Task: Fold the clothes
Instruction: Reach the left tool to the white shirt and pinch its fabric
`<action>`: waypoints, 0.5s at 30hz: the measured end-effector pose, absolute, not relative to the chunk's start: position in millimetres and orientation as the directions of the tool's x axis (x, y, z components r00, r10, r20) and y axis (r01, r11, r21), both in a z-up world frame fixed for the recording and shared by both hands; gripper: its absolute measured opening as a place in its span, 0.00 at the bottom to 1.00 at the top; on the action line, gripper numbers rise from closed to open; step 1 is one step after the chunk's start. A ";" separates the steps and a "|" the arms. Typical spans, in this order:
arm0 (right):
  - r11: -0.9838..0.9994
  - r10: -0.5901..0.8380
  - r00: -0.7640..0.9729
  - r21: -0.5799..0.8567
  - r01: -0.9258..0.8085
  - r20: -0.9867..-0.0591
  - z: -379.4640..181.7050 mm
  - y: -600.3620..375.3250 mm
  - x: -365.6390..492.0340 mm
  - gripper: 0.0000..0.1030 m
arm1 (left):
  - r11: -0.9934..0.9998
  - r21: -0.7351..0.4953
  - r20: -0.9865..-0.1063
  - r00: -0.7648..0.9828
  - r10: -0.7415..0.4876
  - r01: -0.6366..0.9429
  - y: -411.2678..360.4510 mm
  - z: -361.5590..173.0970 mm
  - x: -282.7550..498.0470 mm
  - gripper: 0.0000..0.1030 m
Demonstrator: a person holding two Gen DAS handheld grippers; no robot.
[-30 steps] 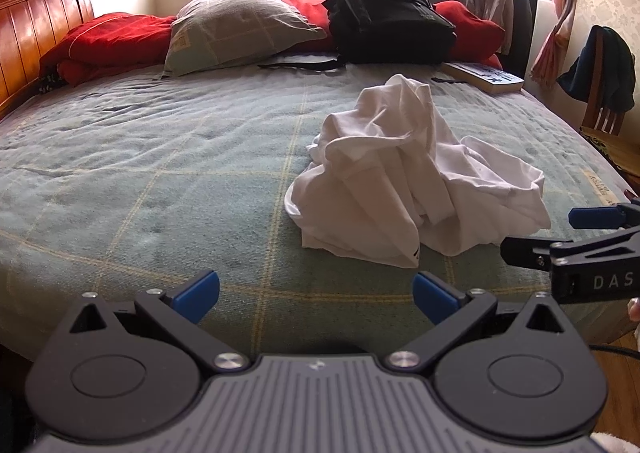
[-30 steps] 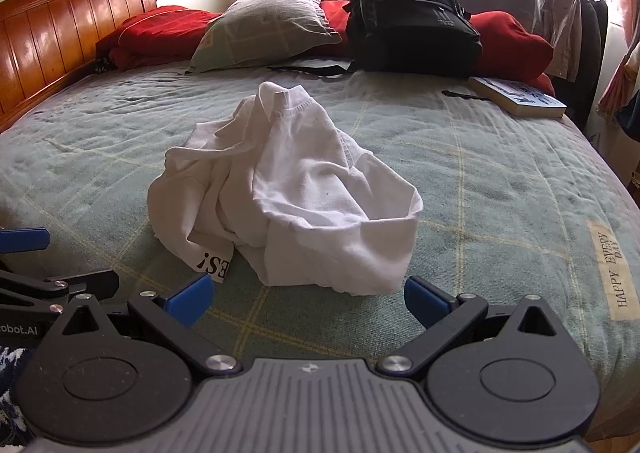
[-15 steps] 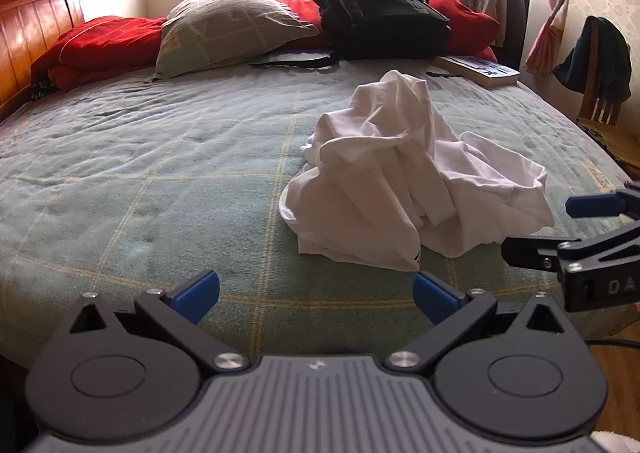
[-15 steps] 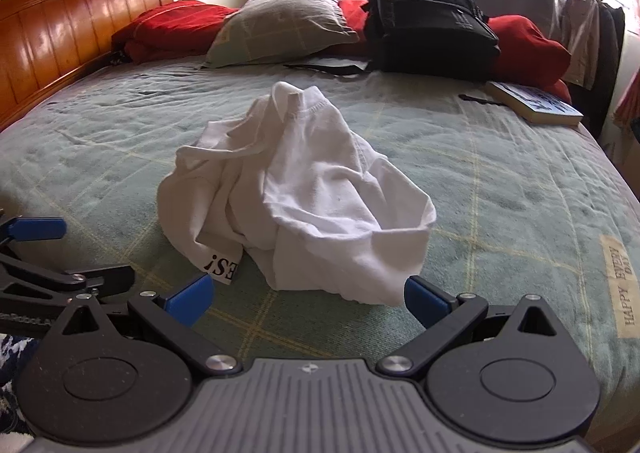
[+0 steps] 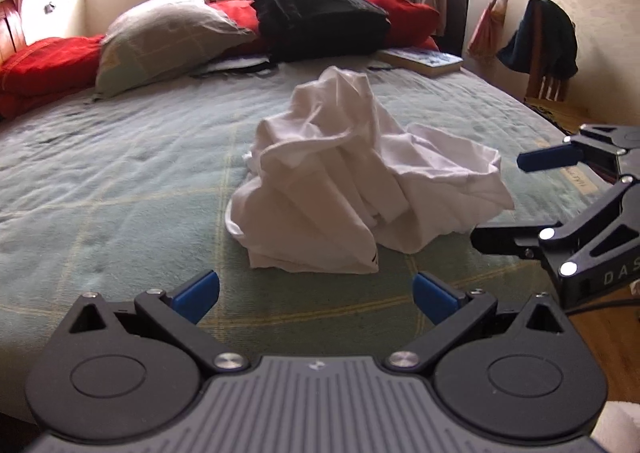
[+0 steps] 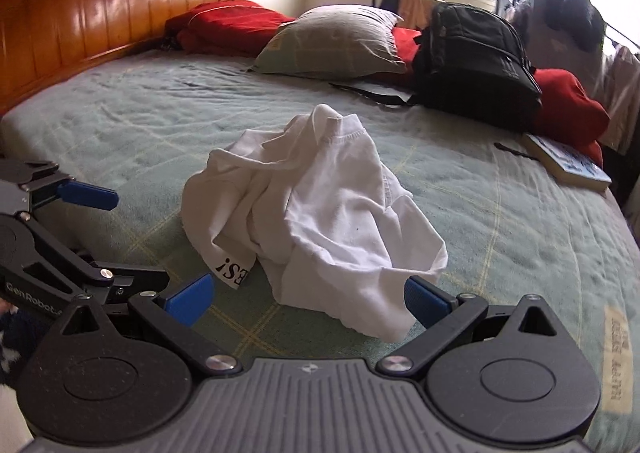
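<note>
Now, garment: a white T-shirt (image 5: 352, 189) lies crumpled in a heap near the middle of the bed (image 5: 120, 181), its ribbed collar poking up at the top and a hem with black lettering turned out at the near edge.
Left gripper: the left gripper (image 5: 316, 293) hovers just short of the heap, jaws spread wide and empty.
Right gripper: the right gripper (image 6: 306, 297) is likewise empty with jaws wide; its right fingertip sits just beside the lowest fold of the shirt, though contact cannot be judged through the fisheye.
Key relation: the heap lies straight ahead of both grippers, between them, slightly left of centre for the right one and centred for the left one. It has no clear long axis yet; the right gripper looks marginally nearer.
Stage: folding not yet begun; the shirt probably needs spreading flat first.
Surroundings: a pillow (image 5: 168, 33), black backpack (image 5: 320, 9) and book (image 6: 568, 161) sit well beyond the shirt.
</note>
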State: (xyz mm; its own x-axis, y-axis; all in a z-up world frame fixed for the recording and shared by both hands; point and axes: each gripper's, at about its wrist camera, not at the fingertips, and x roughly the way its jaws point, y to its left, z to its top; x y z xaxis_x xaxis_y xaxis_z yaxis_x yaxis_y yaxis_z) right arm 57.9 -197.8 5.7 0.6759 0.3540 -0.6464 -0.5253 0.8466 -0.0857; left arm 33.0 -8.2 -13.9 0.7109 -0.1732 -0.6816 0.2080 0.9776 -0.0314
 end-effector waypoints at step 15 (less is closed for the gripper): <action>0.813 0.411 0.673 -0.088 -0.576 -0.616 13.7 -195.3 61.4 1.00 | 0.972 -0.005 -0.681 0.711 -0.177 0.237 -4.1 -13.8 37.6 0.99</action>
